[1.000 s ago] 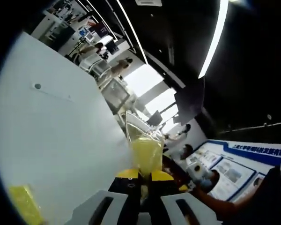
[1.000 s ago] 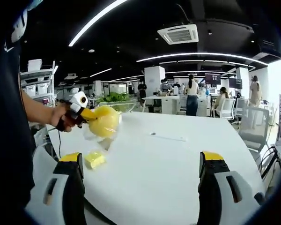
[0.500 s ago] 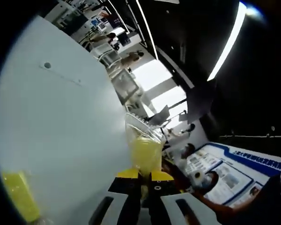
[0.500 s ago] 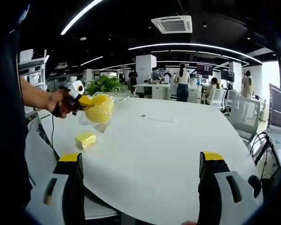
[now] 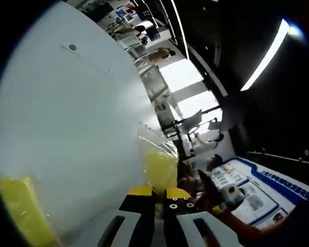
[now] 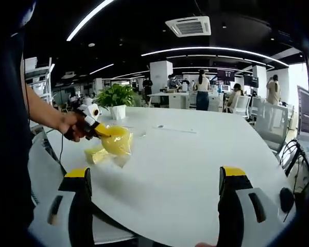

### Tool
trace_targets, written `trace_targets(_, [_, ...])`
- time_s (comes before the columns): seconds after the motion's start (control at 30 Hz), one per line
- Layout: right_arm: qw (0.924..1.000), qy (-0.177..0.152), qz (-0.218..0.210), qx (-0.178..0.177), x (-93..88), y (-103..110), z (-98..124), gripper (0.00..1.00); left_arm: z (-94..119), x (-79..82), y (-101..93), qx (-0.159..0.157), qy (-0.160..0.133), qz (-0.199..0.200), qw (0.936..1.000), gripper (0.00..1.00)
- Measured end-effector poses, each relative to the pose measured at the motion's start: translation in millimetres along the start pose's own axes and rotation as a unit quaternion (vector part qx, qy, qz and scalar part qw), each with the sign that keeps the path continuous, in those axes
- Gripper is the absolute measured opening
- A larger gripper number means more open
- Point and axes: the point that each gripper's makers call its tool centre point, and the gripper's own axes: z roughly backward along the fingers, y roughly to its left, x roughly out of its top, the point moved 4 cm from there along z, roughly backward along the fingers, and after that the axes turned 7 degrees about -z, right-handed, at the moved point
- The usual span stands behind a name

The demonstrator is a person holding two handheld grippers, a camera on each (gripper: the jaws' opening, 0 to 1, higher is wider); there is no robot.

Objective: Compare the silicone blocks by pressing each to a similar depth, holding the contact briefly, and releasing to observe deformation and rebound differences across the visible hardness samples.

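Block (image 6: 94, 154) lower left on bench (image 6: 195, 170), soft | left tongs (image 5: 155, 194) clamp bagged block (image 5: 159, 167) | right tongs (image 6: 157, 198) apart

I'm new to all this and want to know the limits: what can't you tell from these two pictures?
- Bagged block, left gripper view: the bag's film blurs its shape.
- Loose block, left gripper view: cut off by the picture edge.
- Loose block, right gripper view: partly hidden behind the bag.
- Wall posters: print too small to read.

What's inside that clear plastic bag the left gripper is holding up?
A soft yellow block fills the clear plastic bag, pinched by the left gripper. Its exact shape stays hidden by crinkled plastic.
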Motion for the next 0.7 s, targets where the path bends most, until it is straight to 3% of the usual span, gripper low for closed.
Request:
trace_targets(0.33, [0.9997, 0.023, 0.001, 0.004, -13.3, 1, -10, 0.97, -9, -4.5, 26.1, 0.021, 0.003, 0.037, 0.9991, 0.02])
trace_targets(0.7, [0.9993, 0.037, 0.000, 0.009, -27.7, 0, -20, 0.97, -16, -16.3, 43.7, 0.045, 0.027, 0.058, 0.9969, 0.02])
